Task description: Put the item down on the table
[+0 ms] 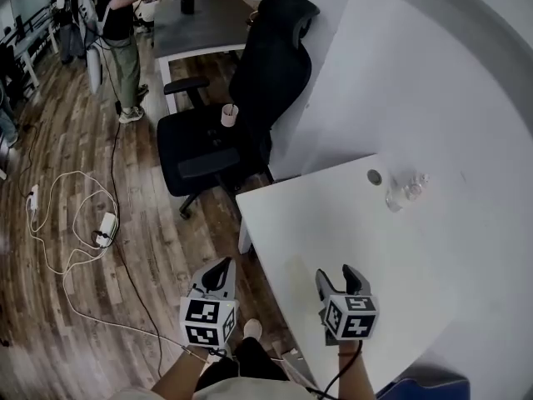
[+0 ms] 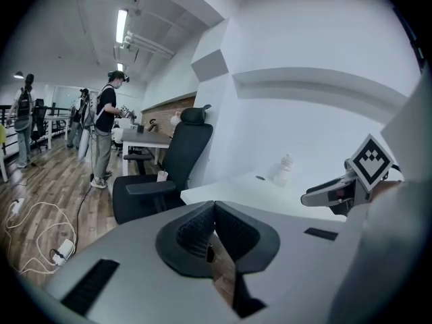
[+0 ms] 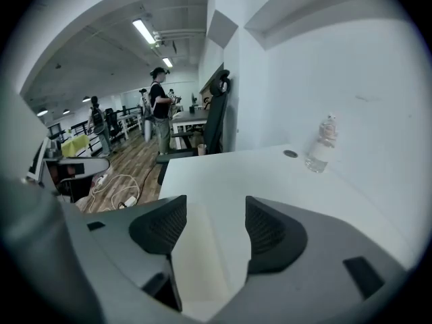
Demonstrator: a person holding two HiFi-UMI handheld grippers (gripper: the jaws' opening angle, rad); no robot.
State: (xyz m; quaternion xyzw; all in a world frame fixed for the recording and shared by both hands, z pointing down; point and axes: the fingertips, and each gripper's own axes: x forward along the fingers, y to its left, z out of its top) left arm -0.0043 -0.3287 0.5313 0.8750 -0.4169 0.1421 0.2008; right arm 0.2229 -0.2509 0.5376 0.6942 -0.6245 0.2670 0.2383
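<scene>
- Your left gripper (image 1: pixel 223 267) hangs off the table's near-left edge, over the wood-plank floor (image 1: pixel 67 307). Its ribbed black pads (image 2: pixel 196 231) are pressed tip to tip, with nothing caught between them.
- Your right gripper (image 1: pixel 336 275) is above the smooth white table (image 1: pixel 333 215). Its two rounded, ribbed pads (image 3: pixel 162 225) stand well apart, and only bare tabletop shows in the gap.
- The item, a clear plastic bottle (image 1: pixel 405 192), stands upright on the table near the far corner by the white wall, well apart from both grippers.
- A small round grey port (image 1: pixel 374 177) sits flush in the tabletop just beside the bottle.
- A black high-backed office chair (image 1: pixel 266 73) stands on the floor past the table's far-left edge.
</scene>
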